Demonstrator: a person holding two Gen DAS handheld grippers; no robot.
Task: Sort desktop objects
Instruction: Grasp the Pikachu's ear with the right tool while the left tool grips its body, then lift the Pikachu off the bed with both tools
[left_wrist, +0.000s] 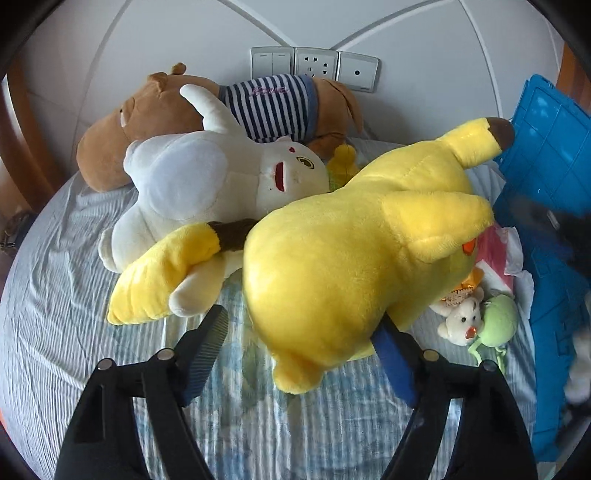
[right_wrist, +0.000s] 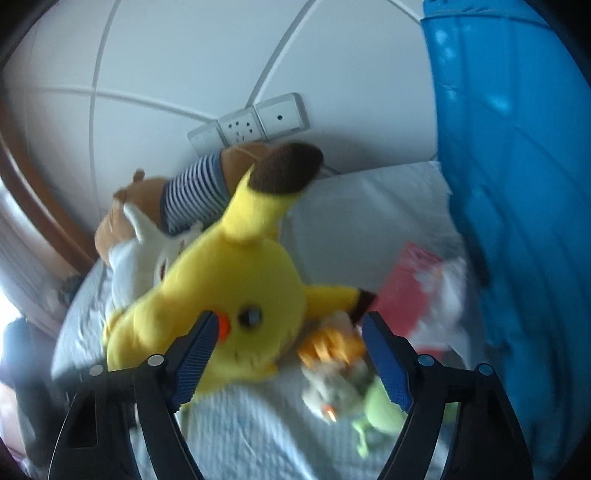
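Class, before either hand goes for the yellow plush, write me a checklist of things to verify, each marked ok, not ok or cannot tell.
1. Left tongs open: ok, jaws spread wide either side of the yellow plush.
2. Right tongs open: ok, jaws wide apart near the plush's face.
3. Left tongs gripping the plush: cannot tell; the right pad sits against or behind its rump, the left pad is apart.
4. Plush free to lift: not ok, it lies against the white plush.
5. Blue bin within view: ok, on the right.
6. Small toys, the bear and green toy, out of the way: cannot tell; the right view is blurred.
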